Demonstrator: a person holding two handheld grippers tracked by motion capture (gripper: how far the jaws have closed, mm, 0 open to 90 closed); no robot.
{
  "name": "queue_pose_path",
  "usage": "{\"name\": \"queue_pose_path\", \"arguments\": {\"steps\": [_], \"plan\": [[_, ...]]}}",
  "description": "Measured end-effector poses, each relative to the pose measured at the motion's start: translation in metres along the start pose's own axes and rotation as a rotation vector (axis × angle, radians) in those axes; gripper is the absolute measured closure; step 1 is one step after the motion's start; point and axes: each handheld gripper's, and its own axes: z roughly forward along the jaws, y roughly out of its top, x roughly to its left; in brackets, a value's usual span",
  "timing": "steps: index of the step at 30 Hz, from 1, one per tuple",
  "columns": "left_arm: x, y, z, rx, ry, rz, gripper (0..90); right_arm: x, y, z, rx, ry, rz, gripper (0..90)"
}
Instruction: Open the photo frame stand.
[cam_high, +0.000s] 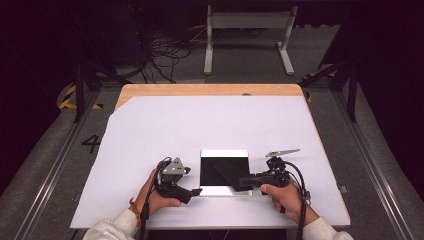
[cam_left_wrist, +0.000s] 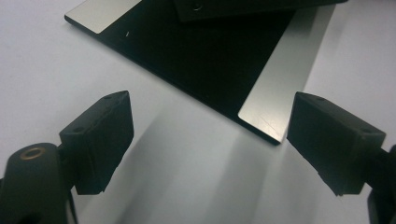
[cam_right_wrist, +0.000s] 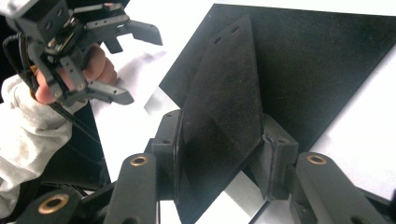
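A flat square plate with a black middle and silvery strips at its near and far edges lies on the white sheet. My right gripper comes in from the plate's right and is shut on a thin black pointed sheet with small holes near its tip. The sheet is held edge to edge and tilted above the plate. My left gripper is open at the plate's near left corner. In the left gripper view the jaws are wide apart with nothing between them, and the plate's silvery corner lies just ahead.
The white sheet covers most of a wooden table, whose bare far edge shows. Beyond it, a white stand and cables rest on the dark floor. Metal rails run along both sides of the table.
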Motion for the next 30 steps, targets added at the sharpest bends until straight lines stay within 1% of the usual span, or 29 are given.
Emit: {"name": "queue_pose_path", "arguments": {"steps": [3, 4, 6, 7, 9, 10, 11, 12, 13, 14, 15, 17, 18, 20, 21, 22, 23, 25, 26, 28, 30], "plan": [[0.003, 0.001, 0.006, 0.009, -0.005, -0.026, 15.4, 0.004, 0.000, -0.001, -0.003, -0.016, -0.043, 58.5], [0.004, 0.002, 0.008, 0.011, 0.000, -0.033, 15.3, 0.005, 0.000, -0.001, -0.003, -0.018, -0.052, 58.6], [0.004, 0.002, 0.009, 0.011, 0.000, -0.034, 14.7, 0.007, -0.002, -0.002, -0.009, -0.025, -0.090, 59.0], [0.005, 0.004, 0.010, 0.003, -0.019, -0.046, 14.7, 0.008, -0.002, -0.003, -0.007, -0.028, -0.101, 59.2], [0.006, 0.006, 0.013, 0.006, -0.029, -0.046, 14.6, 0.011, -0.003, -0.004, -0.016, -0.024, -0.127, 59.6], [0.006, 0.008, 0.014, 0.007, -0.036, -0.042, 14.3, 0.012, -0.004, -0.005, -0.019, -0.029, -0.142, 59.7], [0.006, 0.008, 0.014, 0.007, -0.036, -0.042, 14.1, 0.012, -0.004, -0.005, -0.019, -0.029, -0.142, 59.7], [0.007, 0.011, 0.017, 0.014, -0.066, -0.034, 14.3, 0.014, -0.005, -0.006, -0.029, -0.023, -0.160, 60.8], [0.007, 0.011, 0.017, 0.014, -0.066, -0.034, 14.9, 0.014, -0.005, -0.006, -0.029, -0.023, -0.160, 60.8], [0.006, 0.013, 0.019, 0.020, -0.081, -0.027, 14.9, 0.015, -0.005, -0.007, -0.031, -0.021, -0.165, 61.1], [0.006, 0.015, 0.021, 0.027, -0.087, -0.015, 15.0, 0.016, -0.006, -0.007, -0.031, -0.023, -0.167, 61.1], [0.004, 0.018, 0.024, 0.031, -0.102, -0.012, 15.8, 0.016, -0.006, -0.007, -0.035, -0.020, -0.175, 61.6], [0.003, 0.020, 0.026, 0.034, -0.106, -0.003, 15.9, 0.016, -0.006, -0.008, -0.037, -0.016, -0.174, 61.9], [0.003, 0.022, 0.028, 0.033, -0.105, -0.002, 14.0, 0.016, -0.006, -0.008, -0.038, -0.012, -0.179, 62.0], [0.003, 0.023, 0.029, 0.034, -0.113, 0.001, 14.0, 0.016, -0.007, -0.008, -0.040, -0.011, -0.187, 62.3], [0.004, 0.024, 0.031, 0.025, -0.125, -0.018, 14.9, 0.017, -0.007, -0.008, -0.038, -0.016, -0.198, 62.7], [0.006, 0.024, 0.031, 0.017, -0.131, -0.028, 14.9, 0.018, -0.007, -0.009, -0.040, -0.017, -0.202, 62.9], [0.006, 0.024, 0.031, 0.015, -0.133, -0.028, 16.5, 0.020, -0.007, -0.009, -0.046, -0.015, -0.219, 63.5], [0.007, 0.025, 0.032, 0.013, -0.136, -0.025, 16.5, 0.020, -0.007, -0.009, -0.046, -0.015, -0.219, 63.5], [0.007, 0.025, 0.032, 0.011, -0.123, -0.022, 19.3, 0.022, -0.006, -0.010, -0.058, -0.015, -0.233, 64.9], [0.007, 0.026, 0.030, 0.000, -0.120, -0.019, 22.6, 0.022, -0.006, -0.011, -0.066, -0.005, -0.228, 66.1]]}}
